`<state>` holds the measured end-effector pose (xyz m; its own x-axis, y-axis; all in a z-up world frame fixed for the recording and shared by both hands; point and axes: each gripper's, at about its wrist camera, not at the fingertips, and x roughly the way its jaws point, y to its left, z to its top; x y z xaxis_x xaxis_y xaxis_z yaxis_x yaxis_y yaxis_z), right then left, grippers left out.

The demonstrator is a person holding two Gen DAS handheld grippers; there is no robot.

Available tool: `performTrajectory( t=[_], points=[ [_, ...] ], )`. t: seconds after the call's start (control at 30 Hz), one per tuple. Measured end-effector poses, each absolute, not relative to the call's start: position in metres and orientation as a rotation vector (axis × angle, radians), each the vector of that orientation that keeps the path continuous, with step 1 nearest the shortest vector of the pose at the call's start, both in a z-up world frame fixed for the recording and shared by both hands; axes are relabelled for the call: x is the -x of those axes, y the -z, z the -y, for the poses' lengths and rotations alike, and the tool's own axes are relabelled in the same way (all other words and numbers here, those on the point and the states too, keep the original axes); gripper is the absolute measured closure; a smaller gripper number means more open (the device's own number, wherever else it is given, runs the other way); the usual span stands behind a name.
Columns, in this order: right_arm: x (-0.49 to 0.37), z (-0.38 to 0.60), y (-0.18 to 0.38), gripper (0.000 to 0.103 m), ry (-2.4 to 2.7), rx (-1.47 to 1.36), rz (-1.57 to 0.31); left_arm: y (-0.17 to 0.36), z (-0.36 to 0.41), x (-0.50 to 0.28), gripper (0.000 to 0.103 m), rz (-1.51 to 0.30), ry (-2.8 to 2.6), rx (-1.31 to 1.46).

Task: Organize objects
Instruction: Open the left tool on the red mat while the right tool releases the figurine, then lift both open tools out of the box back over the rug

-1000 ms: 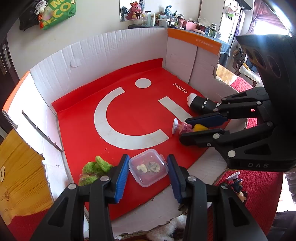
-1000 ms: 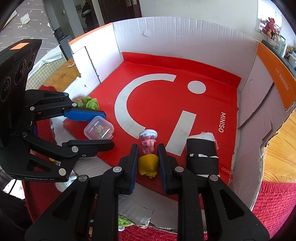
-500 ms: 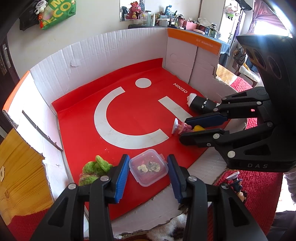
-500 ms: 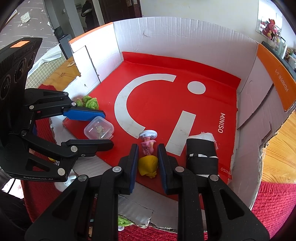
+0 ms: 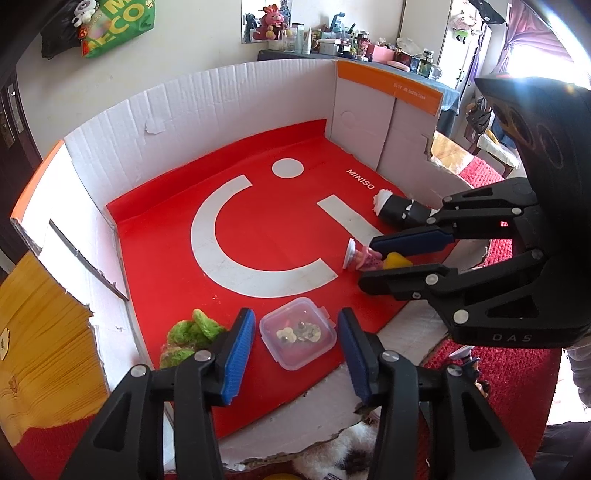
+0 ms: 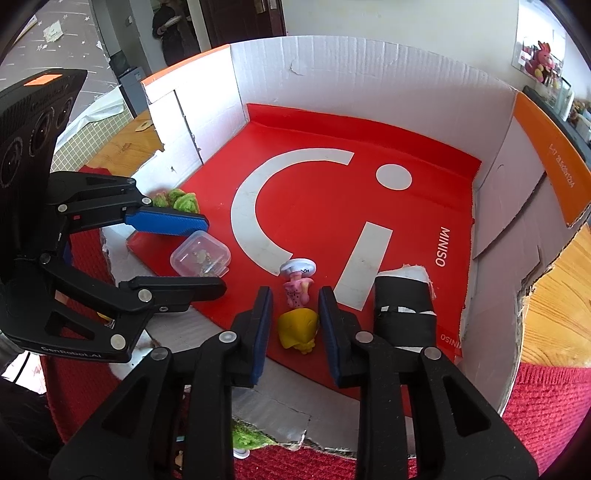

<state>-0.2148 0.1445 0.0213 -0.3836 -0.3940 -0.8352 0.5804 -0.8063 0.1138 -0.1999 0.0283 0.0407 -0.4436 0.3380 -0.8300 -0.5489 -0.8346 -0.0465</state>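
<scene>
My right gripper (image 6: 295, 325), jaws just easing apart, straddles the doll (image 6: 298, 310) lying lengthwise low in frame, while my left gripper (image 5: 295, 347), also just widening, brackets the tub (image 5: 297, 333) untouched.

A green bag (image 5: 110, 26) with yellow lettering hangs on the wall at eleven o'clock in the left wrist view. At twelve o'clock a pink plush rabbit (image 5: 267, 24) sits beside a crowded shelf of bottles (image 5: 354, 38). Red carpet (image 6: 546, 406) lies at four o'clock in the right wrist view, wooden flooring (image 6: 557, 295) just above it.
</scene>
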Motion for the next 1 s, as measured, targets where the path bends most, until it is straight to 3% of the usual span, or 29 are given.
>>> performTrajectory(
  t=[0.63, 0.77, 1.0],
  points=[
    [0.202, -0.148, -0.042, 0.078, 2.235, -1.207, -0.255, -0.054, -0.025, 0.187, 0.052, -0.307, -2.300, 1.204],
    [0.193, -0.149, -0.051, 0.078, 2.245, -1.182, -0.253, -0.061, -0.021, 0.181, 0.046, -0.283, -2.314, 1.184],
    [0.176, -0.151, -0.068, 0.078, 2.279, -1.132, -0.247, -0.080, -0.013, 0.167, 0.046, -0.220, -2.362, 1.126]
  ],
)
